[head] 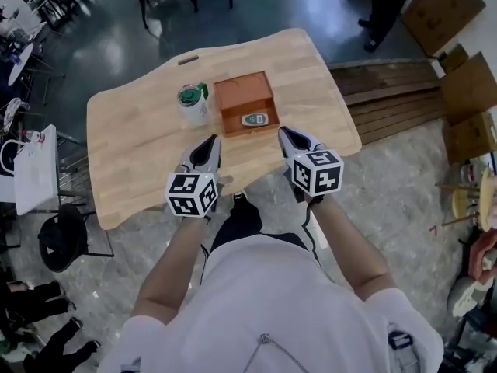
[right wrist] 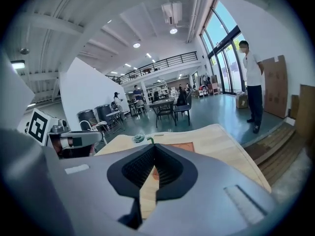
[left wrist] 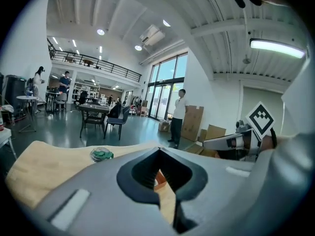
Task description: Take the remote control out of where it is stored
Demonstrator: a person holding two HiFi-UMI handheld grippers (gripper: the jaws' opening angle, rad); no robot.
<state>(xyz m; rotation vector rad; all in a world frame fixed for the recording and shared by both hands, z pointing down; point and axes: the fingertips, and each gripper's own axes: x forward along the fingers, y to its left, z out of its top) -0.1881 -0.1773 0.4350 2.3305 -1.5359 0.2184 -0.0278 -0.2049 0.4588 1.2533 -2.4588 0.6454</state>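
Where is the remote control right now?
In the head view, the remote control lies inside the open brown box on the wooden table, just right of the white cup.

Big, bright hall with white walls (right wrist: 83,90) and a shiny grey-blue floor (head: 311,6). Tall windows (right wrist: 224,53) on one side, long lamp (left wrist: 278,48) glowing on the ceiling. Dark tables and chairs (left wrist: 98,114) far back, below a balcony with a rail (left wrist: 93,65). Brown cardboard boxes (head: 443,10) and wooden planks (head: 388,99) beside the light wood worktop (head: 140,146).
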